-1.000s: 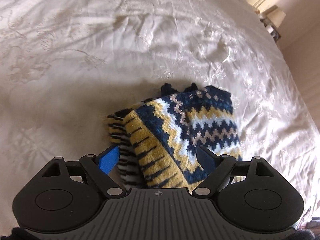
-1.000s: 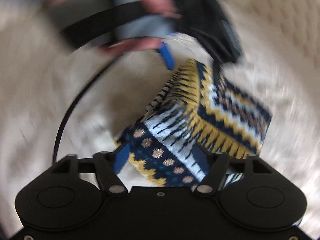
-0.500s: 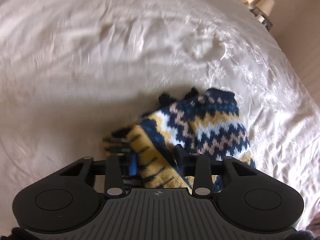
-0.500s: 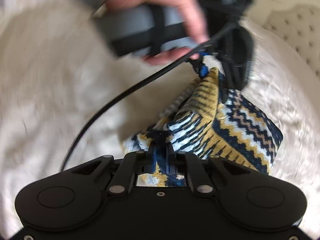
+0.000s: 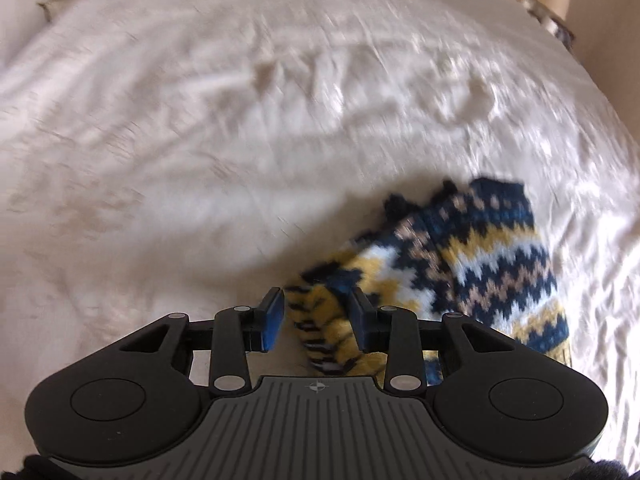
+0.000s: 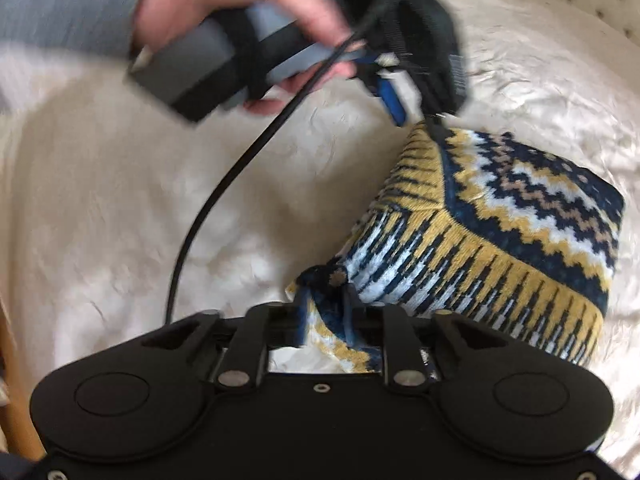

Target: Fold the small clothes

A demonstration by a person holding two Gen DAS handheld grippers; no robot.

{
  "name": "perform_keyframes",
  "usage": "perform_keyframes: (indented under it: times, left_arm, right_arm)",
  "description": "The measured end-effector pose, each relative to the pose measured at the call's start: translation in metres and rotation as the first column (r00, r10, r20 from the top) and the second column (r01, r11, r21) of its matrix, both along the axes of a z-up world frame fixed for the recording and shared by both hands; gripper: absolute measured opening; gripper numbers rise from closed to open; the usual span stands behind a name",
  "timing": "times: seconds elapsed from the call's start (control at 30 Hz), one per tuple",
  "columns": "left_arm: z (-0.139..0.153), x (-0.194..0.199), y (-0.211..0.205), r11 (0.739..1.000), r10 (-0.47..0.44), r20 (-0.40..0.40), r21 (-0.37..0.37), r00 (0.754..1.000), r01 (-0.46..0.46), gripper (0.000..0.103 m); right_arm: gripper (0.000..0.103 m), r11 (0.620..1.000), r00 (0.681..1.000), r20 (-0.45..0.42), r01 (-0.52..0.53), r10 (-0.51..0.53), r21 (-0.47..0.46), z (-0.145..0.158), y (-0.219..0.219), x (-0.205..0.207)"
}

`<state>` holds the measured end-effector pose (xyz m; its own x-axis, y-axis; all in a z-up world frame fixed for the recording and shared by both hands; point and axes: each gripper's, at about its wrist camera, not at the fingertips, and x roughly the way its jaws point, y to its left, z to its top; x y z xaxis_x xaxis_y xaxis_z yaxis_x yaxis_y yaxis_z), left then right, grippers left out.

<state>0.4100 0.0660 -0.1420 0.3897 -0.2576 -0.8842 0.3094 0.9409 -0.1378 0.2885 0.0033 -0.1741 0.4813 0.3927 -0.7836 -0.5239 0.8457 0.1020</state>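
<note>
Half a second back the left tongs (image 5: 316, 322) pinched the knit's yellow edge; now their blue pads stand apart, with the striped fold loose between them, touching the right pad only. So the left side has let go, and the camera has slid leftward across the bed (image 5: 200, 120), blurring the cover. From the right wrist view, the left tongs show up top in the person's hand (image 6: 240, 12), tips just above the knit's raised corner, a black cable (image 6: 208, 208) trailing down.

Further right, the knit (image 6: 500, 216) lies on the bed in a thick folded bundle, zigzag bands of navy, white and yellow on top. Nearest the camera, the right tongs (image 6: 324, 320) are clenched on the knit's navy-and-yellow corner, as they were half a second ago.

Judging by this, one fold is laid and released; the right side looks due to place its corner next.
</note>
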Motion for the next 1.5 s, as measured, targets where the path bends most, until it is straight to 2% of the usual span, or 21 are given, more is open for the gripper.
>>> perform_keyframes:
  times: [0.07,0.13,0.23,0.33,0.37,0.4,0.43,0.5,0.53,0.6,0.7,0.8,0.9,1.07,1.13,1.2,1.37,1.43,1.5]
  left_arm:
    - [0.016,-0.009,0.003,1.0,0.027,0.041,-0.007,0.999,-0.027,0.035]
    - [0.028,-0.021,-0.001,0.999,0.015,0.06,-0.031,0.998,-0.013,0.038]
    - [0.037,-0.04,-0.021,0.996,-0.065,0.071,-0.057,0.995,0.07,0.042]
    - [0.03,-0.058,-0.047,0.981,-0.171,0.057,-0.078,0.984,0.175,0.042]
    - [0.025,-0.062,-0.055,0.975,-0.205,0.044,-0.079,0.978,0.208,0.042]
    - [0.019,-0.065,-0.061,0.97,-0.232,0.031,-0.073,0.972,0.233,0.042]
    - [0.012,-0.068,-0.065,0.965,-0.255,0.02,-0.065,0.967,0.256,0.042]
    - [-0.002,-0.072,-0.07,0.959,-0.283,0.011,-0.012,0.959,0.283,0.042]
    - [-0.01,-0.071,-0.068,0.959,-0.281,0.01,0.026,0.96,0.281,0.042]
    - [-0.022,-0.065,-0.059,0.966,-0.257,0.01,0.039,0.966,0.256,0.042]
    - [-0.026,-0.054,-0.047,0.975,-0.219,0.005,0.039,0.976,0.218,0.043]
    - [-0.027,-0.045,-0.043,0.976,-0.213,0.0,0.046,0.977,0.213,0.044]
    - [-0.026,-0.041,-0.045,0.977,-0.209,-0.011,0.047,0.978,0.21,0.044]
    - [0.005,-0.054,-0.048,0.986,-0.165,0.071,0.038,0.984,0.163,0.044]
    - [0.015,-0.058,-0.048,0.99,-0.14,0.105,0.027,0.985,0.138,0.044]
    - [0.015,-0.055,-0.05,0.993,-0.122,0.101,0.015,0.987,0.121,0.045]
    - [-0.01,-0.044,-0.046,0.994,-0.075,0.053,0.077,0.996,0.071,0.045]
    - [-0.023,-0.042,-0.038,0.995,-0.05,0.013,0.091,0.999,0.049,0.056]
    - [-0.032,-0.041,-0.028,0.998,-0.01,-0.009,0.059,1.0,0.011,0.064]
  right_arm:
    - [0.05,0.997,0.999,0.009,0.042,-0.043,0.062,0.012,-0.015,-0.004]
    - [0.05,0.99,0.996,0.015,0.088,-0.09,0.112,0.021,-0.03,-0.009]
    - [0.05,0.973,0.982,0.023,0.18,-0.185,0.145,0.03,-0.054,-0.014]
    - [0.05,0.943,0.947,0.011,0.318,-0.321,0.097,0.027,-0.073,-0.013]
    - [0.048,0.935,0.937,0.0,0.348,-0.349,0.068,0.022,-0.077,-0.008]
    - [0.035,0.928,0.929,-0.02,0.37,-0.37,0.048,0.017,-0.082,-0.005]
    - [0.028,0.923,0.923,-0.045,0.384,-0.382,0.039,0.012,-0.087,-0.003]
    - [0.025,0.923,0.922,-0.057,0.384,-0.382,0.025,0.005,-0.09,-0.004]
    - [0.025,0.927,0.927,-0.048,0.374,-0.373,0.026,0.002,-0.088,-0.003]
    - [0.025,0.929,0.929,-0.044,0.369,-0.367,0.033,-0.004,-0.083,-0.005]
    - [0.025,0.931,0.92,-0.148,0.365,-0.364,-0.023,-0.027,-0.08,0.004]
    - [0.025,0.939,0.921,-0.184,0.342,-0.343,-0.039,-0.038,-0.087,-0.002]
    - [0.026,0.933,0.913,-0.204,0.361,-0.354,-0.003,-0.026,-0.098,-0.007]
    - [0.029,0.893,0.9,-0.093,0.435,-0.426,0.116,0.02,-0.124,-0.01]
    - [0.03,0.885,0.895,-0.031,0.446,-0.446,0.134,0.035,-0.132,0.003]
    - [0.031,0.884,0.894,-0.013,0.446,-0.449,0.139,0.04,-0.14,0.026]
    - [0.031,0.879,0.883,0.0,0.467,-0.47,0.094,0.026,-0.149,0.09]
    - [0.031,0.873,0.876,-0.045,0.482,-0.48,0.073,0.01,-0.151,0.111]
    - [0.031,0.884,0.88,-0.098,0.468,-0.464,0.011,-0.012,-0.147,0.129]
